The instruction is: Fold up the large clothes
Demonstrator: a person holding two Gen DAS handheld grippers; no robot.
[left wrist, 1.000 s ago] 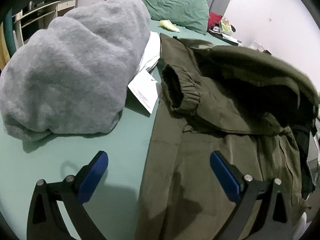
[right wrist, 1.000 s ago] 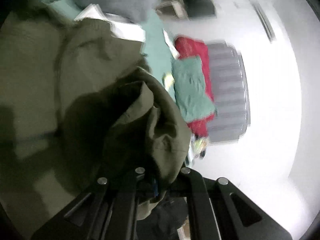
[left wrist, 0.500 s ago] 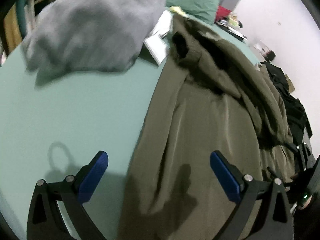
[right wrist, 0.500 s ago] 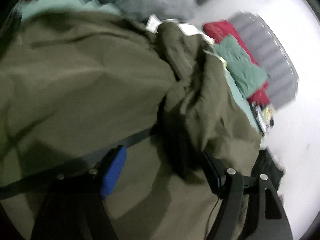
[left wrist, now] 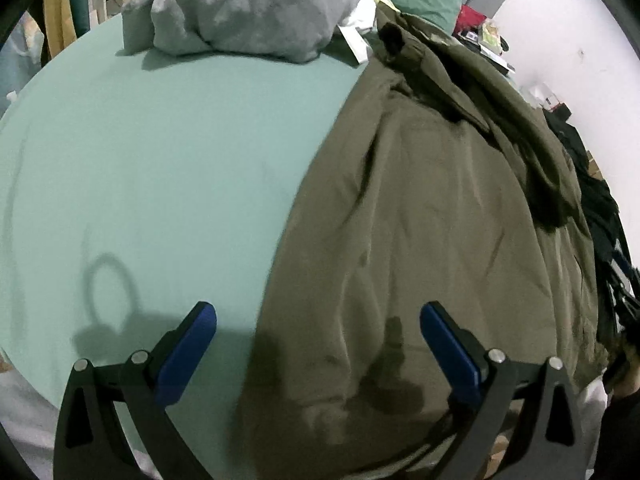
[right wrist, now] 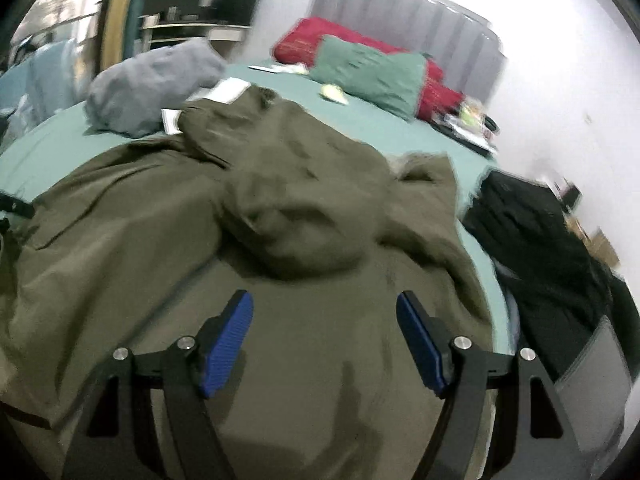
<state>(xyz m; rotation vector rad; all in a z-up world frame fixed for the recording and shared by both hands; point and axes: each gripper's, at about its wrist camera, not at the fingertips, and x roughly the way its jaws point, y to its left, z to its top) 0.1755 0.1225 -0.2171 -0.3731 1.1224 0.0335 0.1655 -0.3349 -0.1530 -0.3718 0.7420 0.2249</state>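
Note:
A large olive-green jacket (left wrist: 420, 208) lies spread on the pale green bed sheet (left wrist: 160, 152), with a sleeve and hood bunched over its far right side. My left gripper (left wrist: 318, 320) is open and empty above the jacket's near left edge. In the right wrist view the same jacket (right wrist: 168, 220) fills the foreground, its folded-over sleeve and hood (right wrist: 296, 200) heaped in the middle. My right gripper (right wrist: 325, 312) is open and empty just above the jacket's near part.
A grey fleece bundle (left wrist: 260, 4) and white papers (left wrist: 354, 40) lie at the far left. Green (right wrist: 372, 72) and red pillows (right wrist: 304, 38) sit by the grey headboard. Dark clothing (right wrist: 532, 232) hangs off the bed's right side.
My right gripper has let go of the jacket fabric and opened; the sleeve and hood now rest on the jacket. My left gripper has pulled back toward the near edge, still open.

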